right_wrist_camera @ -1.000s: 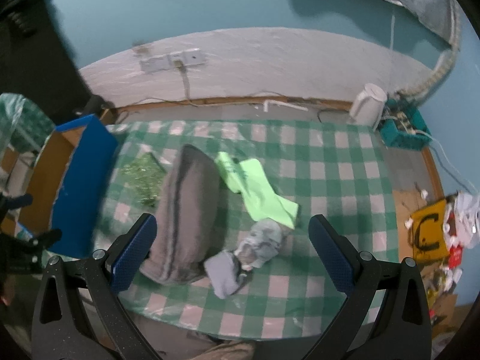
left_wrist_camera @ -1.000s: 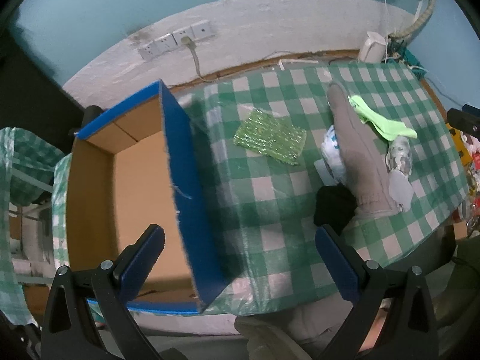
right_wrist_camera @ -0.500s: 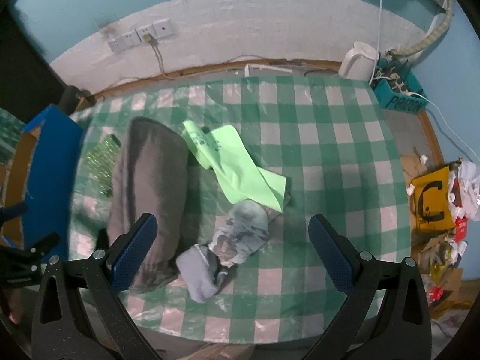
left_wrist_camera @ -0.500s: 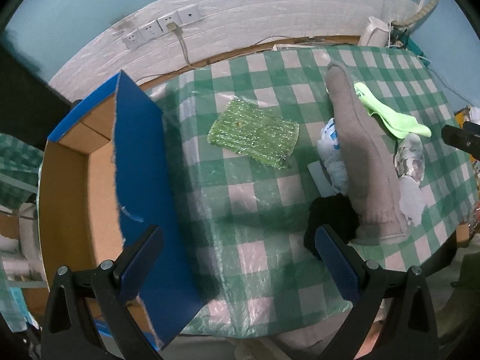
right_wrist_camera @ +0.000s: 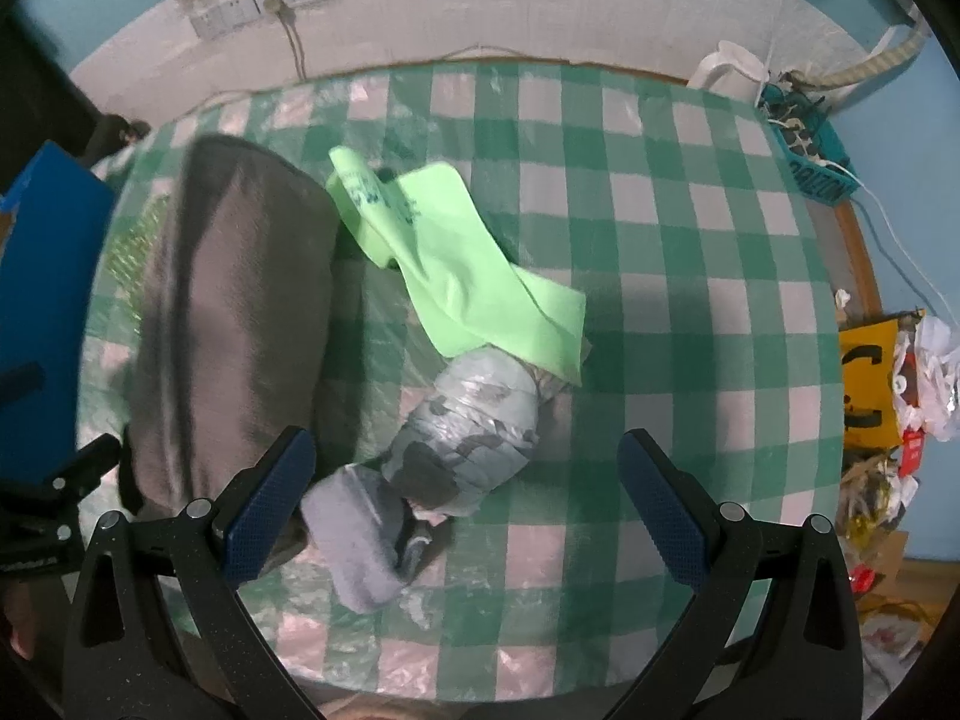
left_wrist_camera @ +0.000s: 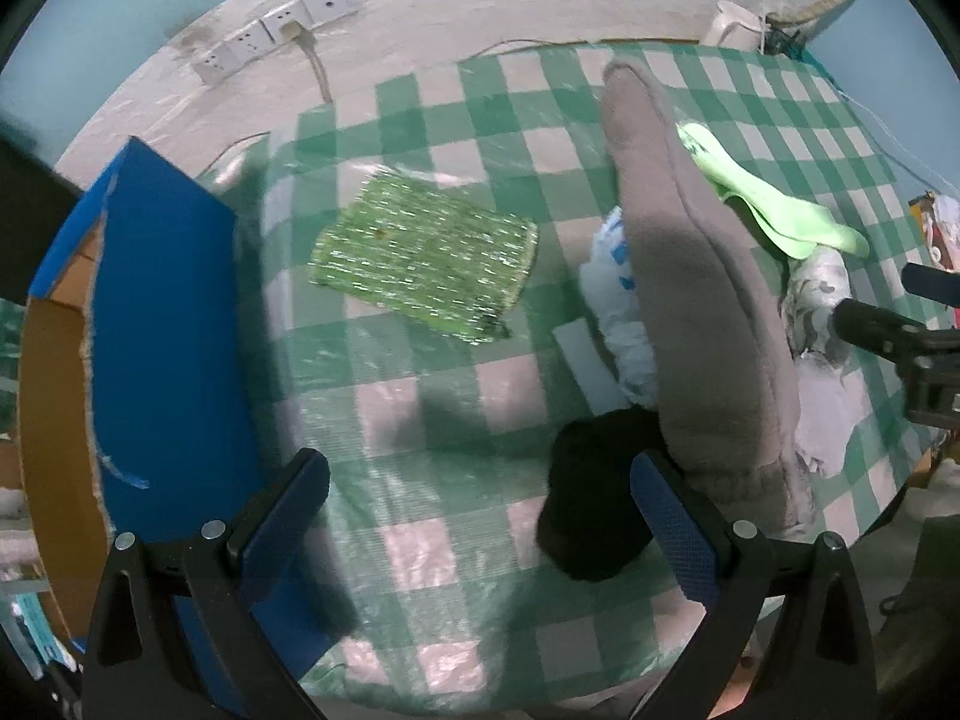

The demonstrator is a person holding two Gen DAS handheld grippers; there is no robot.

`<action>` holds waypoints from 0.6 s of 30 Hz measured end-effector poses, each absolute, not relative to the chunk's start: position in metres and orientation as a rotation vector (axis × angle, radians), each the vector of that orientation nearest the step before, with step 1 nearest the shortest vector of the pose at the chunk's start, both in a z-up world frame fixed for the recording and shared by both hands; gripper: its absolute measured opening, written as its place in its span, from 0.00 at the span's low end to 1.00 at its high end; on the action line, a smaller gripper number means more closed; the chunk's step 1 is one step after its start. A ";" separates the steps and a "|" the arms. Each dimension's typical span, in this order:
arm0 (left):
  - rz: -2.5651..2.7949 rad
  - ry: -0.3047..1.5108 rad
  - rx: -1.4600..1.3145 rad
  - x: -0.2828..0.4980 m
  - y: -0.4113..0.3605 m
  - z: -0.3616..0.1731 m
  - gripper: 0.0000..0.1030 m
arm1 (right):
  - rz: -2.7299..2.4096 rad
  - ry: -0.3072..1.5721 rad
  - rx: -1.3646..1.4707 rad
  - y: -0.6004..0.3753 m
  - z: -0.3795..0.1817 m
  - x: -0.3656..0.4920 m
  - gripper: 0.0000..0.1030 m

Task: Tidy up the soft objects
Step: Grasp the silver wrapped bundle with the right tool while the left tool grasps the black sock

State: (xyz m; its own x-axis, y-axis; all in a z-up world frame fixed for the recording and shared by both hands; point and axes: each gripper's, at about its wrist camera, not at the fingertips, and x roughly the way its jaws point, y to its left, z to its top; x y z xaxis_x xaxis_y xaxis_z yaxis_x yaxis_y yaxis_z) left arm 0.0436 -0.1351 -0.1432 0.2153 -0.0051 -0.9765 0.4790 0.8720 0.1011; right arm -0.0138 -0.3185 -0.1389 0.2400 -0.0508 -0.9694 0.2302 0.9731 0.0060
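Observation:
A long grey fleece bundle [left_wrist_camera: 702,300] [right_wrist_camera: 234,324] lies on the green-checked table [left_wrist_camera: 456,120]. Beside it lie a glittery green sponge cloth [left_wrist_camera: 426,255], a white and blue plastic bag [left_wrist_camera: 618,312], a black soft item [left_wrist_camera: 594,510], a lime green cloth [right_wrist_camera: 468,264] [left_wrist_camera: 774,210] and a grey camouflage rolled garment [right_wrist_camera: 462,444]. My left gripper [left_wrist_camera: 480,528] is open and empty above the table's near edge, its right finger by the black item. My right gripper [right_wrist_camera: 462,504] is open and empty, straddling the camouflage garment's near end.
A blue cardboard box [left_wrist_camera: 162,360] with a brown inside stands open at the table's left end. A white kettle [right_wrist_camera: 732,66] and a teal basket [right_wrist_camera: 810,156] sit beyond the far right corner. Wall sockets [left_wrist_camera: 270,42] with a cable are behind. Clutter lies on the floor at the right [right_wrist_camera: 900,384].
Both grippers have moved forward and lower over the table, so the soft things look closer. The left view has swung right, away from the box. Nothing was picked up.

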 end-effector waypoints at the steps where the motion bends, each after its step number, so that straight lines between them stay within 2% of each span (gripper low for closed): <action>1: -0.355 1.324 0.434 0.043 -0.138 -0.146 0.98 | -0.198 1.324 0.152 -0.318 -0.142 -0.012 0.98; 10: -0.401 1.361 0.470 0.041 -0.152 -0.163 0.98 | -0.224 1.365 0.106 -0.323 -0.169 -0.002 0.97; 18: -0.452 1.406 0.438 0.049 -0.157 -0.174 0.99 | -0.190 1.412 0.128 -0.327 -0.185 0.002 0.77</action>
State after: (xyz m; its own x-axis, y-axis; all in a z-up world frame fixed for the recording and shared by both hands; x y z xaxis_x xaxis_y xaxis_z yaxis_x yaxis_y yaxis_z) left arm 0.0492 -0.1566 -0.1735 0.1087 -0.0416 -0.9932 0.5445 0.8384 0.0245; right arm 0.0022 -0.3266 -0.1854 0.1471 -0.0553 -0.9876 0.2075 0.9779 -0.0239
